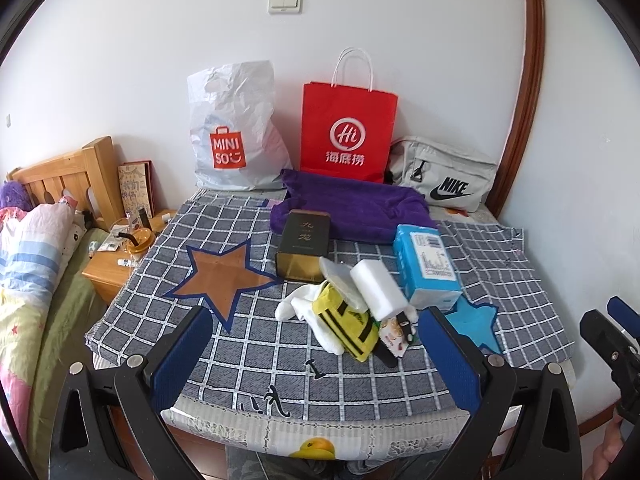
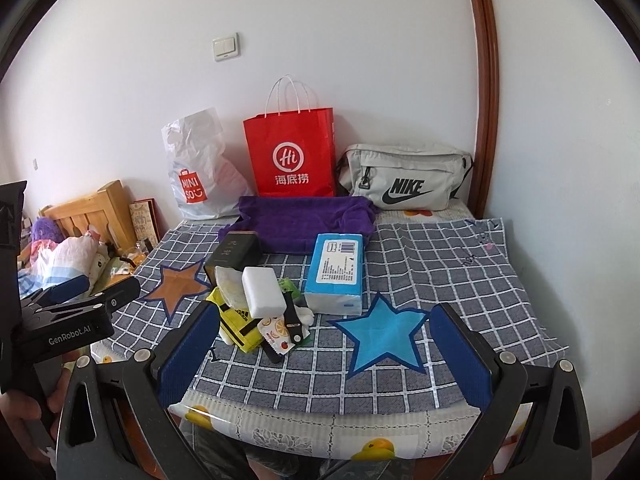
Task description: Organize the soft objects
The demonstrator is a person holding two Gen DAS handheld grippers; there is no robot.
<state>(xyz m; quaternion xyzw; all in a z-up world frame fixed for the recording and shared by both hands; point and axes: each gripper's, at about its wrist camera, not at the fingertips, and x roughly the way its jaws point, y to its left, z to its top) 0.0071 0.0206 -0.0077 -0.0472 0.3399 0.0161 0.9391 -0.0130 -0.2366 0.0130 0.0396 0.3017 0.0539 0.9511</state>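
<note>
Left wrist view: the left gripper [image 1: 316, 344] hangs wide apart and empty over the near edge of the checked cloth [image 1: 256, 344]. Just beyond it lies the heap of soft things: yellow pouch [image 1: 346, 324], white sponge [image 1: 378, 288], white glove [image 1: 292, 306]. A dark tin [image 1: 302, 246] and blue tissue pack [image 1: 426, 266] stand behind, then the purple towel [image 1: 352, 208], and the red bag [image 1: 348, 132] at the far wall.

Right wrist view: the right gripper [image 2: 324, 352] is equally wide and empty, over a blue star [image 2: 382, 334], with the heap to its left. Only here a black strap [image 2: 292, 318] shows clearly.
</note>
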